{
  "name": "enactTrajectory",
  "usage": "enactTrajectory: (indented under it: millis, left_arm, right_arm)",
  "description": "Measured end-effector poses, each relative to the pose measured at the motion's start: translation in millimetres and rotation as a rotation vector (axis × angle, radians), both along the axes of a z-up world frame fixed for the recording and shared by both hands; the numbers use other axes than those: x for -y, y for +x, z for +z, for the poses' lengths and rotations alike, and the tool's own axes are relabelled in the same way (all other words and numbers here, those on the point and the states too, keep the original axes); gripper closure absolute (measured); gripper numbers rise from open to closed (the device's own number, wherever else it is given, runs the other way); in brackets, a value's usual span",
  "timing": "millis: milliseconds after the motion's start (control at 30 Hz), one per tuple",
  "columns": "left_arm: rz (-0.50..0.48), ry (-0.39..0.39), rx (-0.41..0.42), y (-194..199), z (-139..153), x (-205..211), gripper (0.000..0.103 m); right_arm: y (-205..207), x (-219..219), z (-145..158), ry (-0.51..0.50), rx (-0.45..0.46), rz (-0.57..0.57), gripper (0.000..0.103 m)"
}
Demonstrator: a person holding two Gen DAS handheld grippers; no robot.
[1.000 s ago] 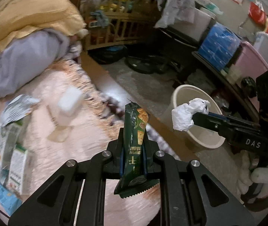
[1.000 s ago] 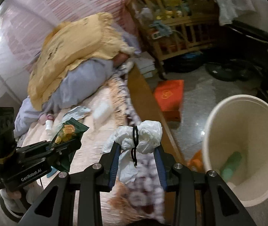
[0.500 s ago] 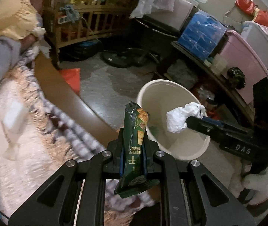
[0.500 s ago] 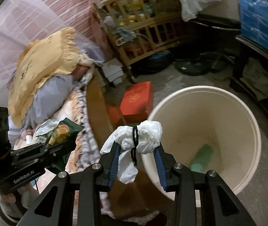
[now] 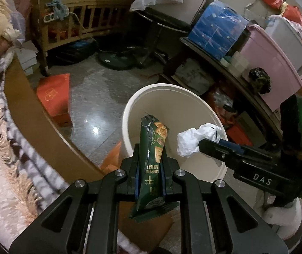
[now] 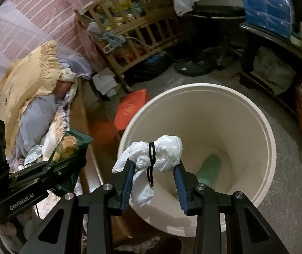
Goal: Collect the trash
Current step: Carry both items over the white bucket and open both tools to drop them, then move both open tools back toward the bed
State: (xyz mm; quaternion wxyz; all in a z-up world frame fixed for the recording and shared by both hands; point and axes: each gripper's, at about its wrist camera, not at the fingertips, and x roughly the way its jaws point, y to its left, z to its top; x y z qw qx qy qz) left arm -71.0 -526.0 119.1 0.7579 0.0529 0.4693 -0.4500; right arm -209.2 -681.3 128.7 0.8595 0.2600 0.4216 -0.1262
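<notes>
left claw (image 5: pixel 149 167) | moved from bed to bin (image 5: pixel 129 108) | right claw (image 6: pixel 154 169) likewise

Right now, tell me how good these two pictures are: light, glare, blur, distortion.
Left wrist view: dim indoor light, a bright glare spot on the polished floor, strong fisheye bending of the bed edge, dark corners; the cracker wrapper is sharp. Right wrist view: the same dimness and curving, the white wad crisp, the blue box at the upper right slightly smeared.
</notes>
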Motion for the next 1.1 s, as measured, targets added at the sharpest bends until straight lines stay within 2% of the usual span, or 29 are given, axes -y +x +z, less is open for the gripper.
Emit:
enactTrajectory:
  millis: [300,333,367,433,467,533,733,1100]
  left_arm:
    - [-0.011,-0.034,-0.015,1.2,-6.5,17.4,0.088]
    - [-0.010,-0.039,-0.019,1.8,-6.5,17.8,0.080]
    - [-0.009,-0.046,-0.025,1.8,-6.8,18.3,0.064]
    - [0.000,-0.072,-0.047,3.8,-7.1,16.9,0.048]
    - [0.004,-0.080,-0.051,4.3,-6.4,16.5,0.048]
    - [0.018,-0.074,-0.050,6.4,-6.3,13.2,0.048]
    - [0.068,-0.056,-0.043,12.4,-4.7,-7.4,0.048]
    - [0.208,0.045,0.098,13.9,-2.9,-68.4,0.048]
  right_arm:
    - [-2.6,14.6,-7.0,-0.021,-0.021,-0.051,0.059]
    - [-2.5,15.2,-7.2,-0.027,-0.024,-0.060,0.058]
    - [-3.8,16.7,-7.7,-0.029,-0.026,-0.065,0.057]
    - [-5.3,19.9,-9.1,-0.028,-0.030,-0.078,0.053]
    - [-6.2,21.0,-9.4,-0.027,-0.029,-0.082,0.046]
    - [-7.8,21.5,-9.5,-0.025,-0.027,-0.084,0.043]
    - [-2.8,12.2,-12.6,-0.011,-0.033,-0.059,0.043]
    - [18.0,-28.5,-5.7,-0.018,-0.024,0.030,0.042]
